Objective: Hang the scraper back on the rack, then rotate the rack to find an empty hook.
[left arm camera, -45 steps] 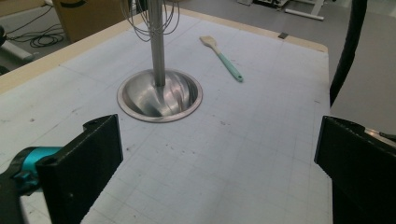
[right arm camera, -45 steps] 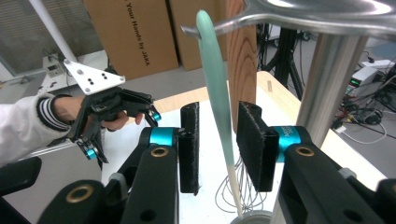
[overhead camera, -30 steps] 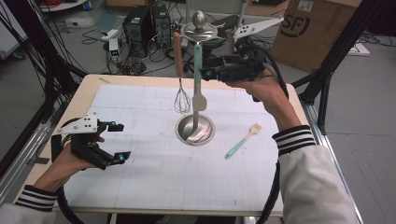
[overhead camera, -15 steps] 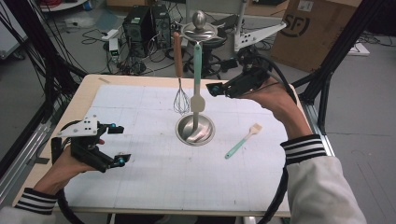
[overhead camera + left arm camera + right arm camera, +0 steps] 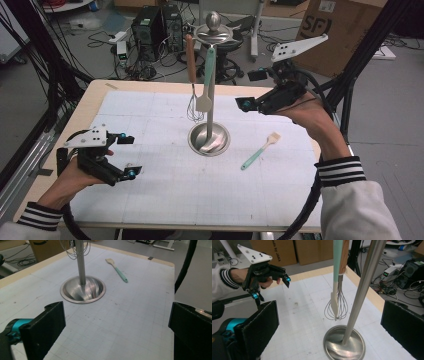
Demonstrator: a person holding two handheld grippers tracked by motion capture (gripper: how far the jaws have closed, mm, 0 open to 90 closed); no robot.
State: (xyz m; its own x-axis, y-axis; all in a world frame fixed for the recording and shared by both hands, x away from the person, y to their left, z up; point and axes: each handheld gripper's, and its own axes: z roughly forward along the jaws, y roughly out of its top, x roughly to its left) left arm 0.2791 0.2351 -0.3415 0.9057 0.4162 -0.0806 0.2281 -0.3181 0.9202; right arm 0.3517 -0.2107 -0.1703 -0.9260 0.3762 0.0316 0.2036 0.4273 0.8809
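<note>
A steel stand [image 5: 209, 139] with a round base and a tall pole is in the middle of the table. From its top disc hang a teal spatula [image 5: 206, 80] and a wooden-handled whisk [image 5: 192, 75]. My right gripper [image 5: 248, 90] hovers just right of the pole; its jaws have just been opening and hold nothing. In the right gripper view the spatula [image 5: 335, 297] and the whisk [image 5: 340, 310] hang ahead of the wide-apart jaws [image 5: 329, 332]. My left gripper [image 5: 131, 156] rests open and empty at the table's front left; its own view [image 5: 116, 330] faces the stand base [image 5: 82, 288].
A teal-handled brush [image 5: 260, 151] lies on the white grid mat right of the stand, also in the left gripper view [image 5: 117, 269]. Cardboard boxes, computers and cables stand on the floor beyond the far edge. Black frame posts flank the table.
My right gripper let go of the teal spatula's handle and drew back to the right, jaws wider. The spatula stays hanging on the stand. The left gripper kept still.
</note>
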